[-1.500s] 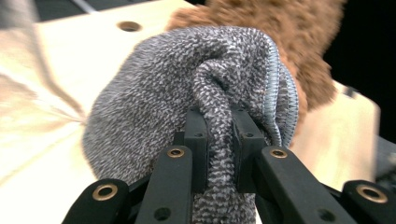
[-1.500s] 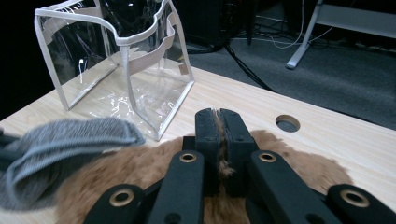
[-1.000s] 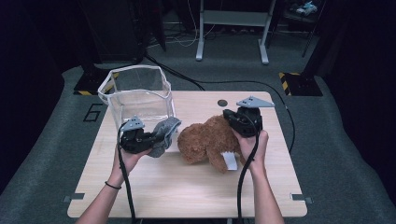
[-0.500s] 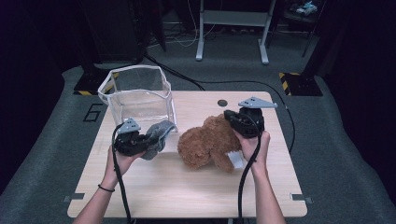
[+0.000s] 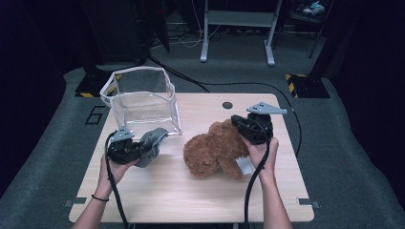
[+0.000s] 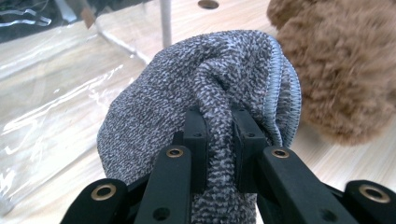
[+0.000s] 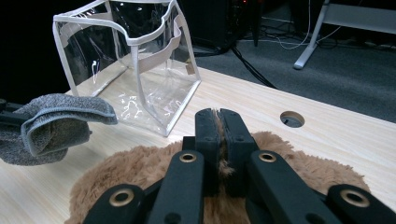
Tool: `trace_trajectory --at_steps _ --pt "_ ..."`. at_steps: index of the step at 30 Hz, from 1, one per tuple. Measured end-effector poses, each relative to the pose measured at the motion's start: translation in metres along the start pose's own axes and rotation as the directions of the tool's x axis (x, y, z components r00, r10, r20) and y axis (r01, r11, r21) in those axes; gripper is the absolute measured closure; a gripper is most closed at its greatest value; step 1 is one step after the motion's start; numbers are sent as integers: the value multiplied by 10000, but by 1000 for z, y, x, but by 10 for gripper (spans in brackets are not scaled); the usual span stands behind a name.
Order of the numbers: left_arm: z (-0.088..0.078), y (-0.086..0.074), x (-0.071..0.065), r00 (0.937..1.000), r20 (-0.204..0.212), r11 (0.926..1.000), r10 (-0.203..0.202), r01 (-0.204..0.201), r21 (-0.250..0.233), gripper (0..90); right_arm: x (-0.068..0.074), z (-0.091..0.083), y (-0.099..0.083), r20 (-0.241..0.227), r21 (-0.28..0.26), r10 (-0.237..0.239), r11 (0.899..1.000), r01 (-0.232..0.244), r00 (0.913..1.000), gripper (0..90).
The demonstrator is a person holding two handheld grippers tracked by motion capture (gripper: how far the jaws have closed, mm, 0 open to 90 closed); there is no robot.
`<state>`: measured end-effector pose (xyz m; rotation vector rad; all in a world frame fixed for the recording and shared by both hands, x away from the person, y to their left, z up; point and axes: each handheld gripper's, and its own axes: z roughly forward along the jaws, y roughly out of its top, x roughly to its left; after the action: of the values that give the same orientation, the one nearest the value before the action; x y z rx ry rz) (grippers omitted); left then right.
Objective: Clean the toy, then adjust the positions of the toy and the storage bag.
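Observation:
A grey knitted cloth point(image 5: 152, 144) point(image 6: 196, 107) hangs from my left gripper point(image 5: 138, 150) point(image 6: 218, 140), whose jaws are shut on a fold of it, just in front of the clear bag point(image 5: 141, 101) point(image 7: 133, 60). A brown plush bear point(image 5: 215, 149) point(image 7: 261, 186) lies at the table's middle. My right gripper point(image 5: 244, 128) point(image 7: 218, 140) is shut on a tuft of its fur at the bear's right side. In the right gripper view the grey cloth point(image 7: 51, 126) shows at the left, with the clear bag beyond it.
The wooden table point(image 5: 191, 195) has a round cable hole point(image 5: 227, 105) near its far edge. Black cables trail from both grippers toward the person. Beyond the table are grey floor, a metal stand point(image 5: 236, 24) and dark equipment.
My left gripper has drifted left and toward the person with the grey cloth, away from the bear. The right gripper and the bear have stayed about where they were.

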<state>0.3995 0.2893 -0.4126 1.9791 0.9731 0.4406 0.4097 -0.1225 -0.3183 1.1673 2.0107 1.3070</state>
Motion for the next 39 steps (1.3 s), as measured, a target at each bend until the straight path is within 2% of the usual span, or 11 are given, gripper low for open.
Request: trace_trajectory --at_steps 7,10,12,19,28,31,39 --pt "-4 -17 11 9985 -480 9993 -262 274 253 791 -1 0 -4 -12 22 86 10000 -86 10000 871" --pt "-3 -23 14 9973 -710 9987 -210 242 440 791 -1 1 -7 -25 82 98 9999 -98 9999 871" --pt "-2 -27 16 9973 -687 9978 -277 318 590 792 0 2 -9 -13 176 147 9997 -147 9999 871" --pt "2 -40 23 9944 -841 9958 -642 693 591 791 -3 4 -17 -70 354 222 9991 -219 9997 870" --pt "3 -53 29 9902 -1256 9929 -610 730 934 790 -3 9 -25 -107 608 303 9977 -296 9995 870" --pt "6 -59 31 9873 -1482 9915 -571 735 1075 789 -4 13 -28 -47 776 338 9964 -333 9994 870" --pt "9 -73 35 9864 -1481 9867 -713 915 1343 787 -16 14 -41 361 1267 490 9905 -532 9981 869"
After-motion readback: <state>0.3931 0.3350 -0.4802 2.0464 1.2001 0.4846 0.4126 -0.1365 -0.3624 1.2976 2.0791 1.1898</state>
